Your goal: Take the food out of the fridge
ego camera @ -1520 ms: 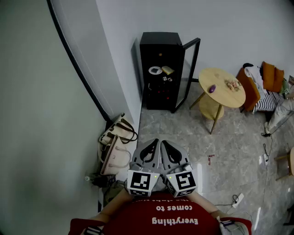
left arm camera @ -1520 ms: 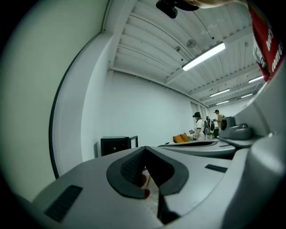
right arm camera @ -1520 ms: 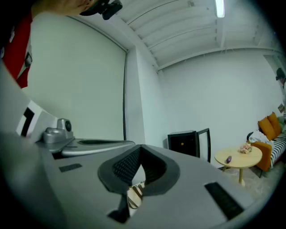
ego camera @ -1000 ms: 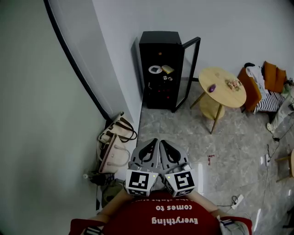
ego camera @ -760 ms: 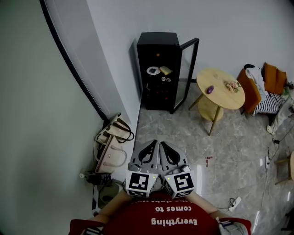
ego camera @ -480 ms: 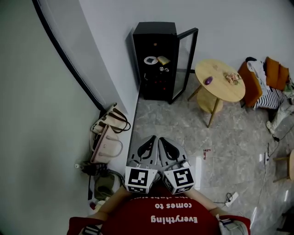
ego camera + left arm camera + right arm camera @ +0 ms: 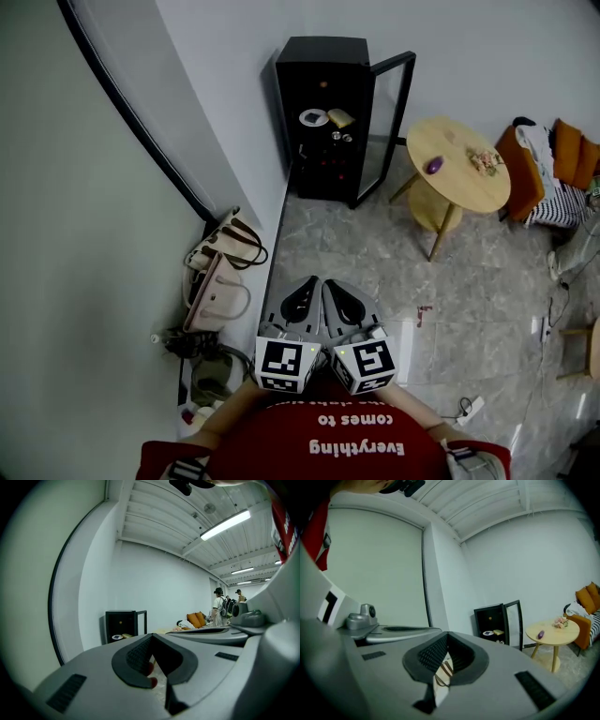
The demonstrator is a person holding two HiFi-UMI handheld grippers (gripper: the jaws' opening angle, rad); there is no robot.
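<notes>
**Both grippers closed and empty, fridge standing open across the floor**

The left gripper (image 7: pixel 310 284) and the right gripper (image 7: pixel 330 285) are sitting side by side, close to the person's chest. Each one's fingers are pressed together at the tips with nothing between them.

The black fridge (image 7: pixel 328 56) is standing against the far wall, well apart from the grippers. Its glass door (image 7: pixel 392 122) is swinging out to the right, its free edge reaching toward the round wooden table (image 7: pixel 464 183). On an upper shelf a white plate (image 7: pixel 314 117) is lying just beside the yellow food (image 7: pixel 341 117).

A broad stretch of marble floor (image 7: pixel 375 253) is lying open between the person and the fridge. Handbags (image 7: pixel 223 277) are crowding the left edge along the wall. On the right the table's legs are narrowing the way beside the door.
</notes>
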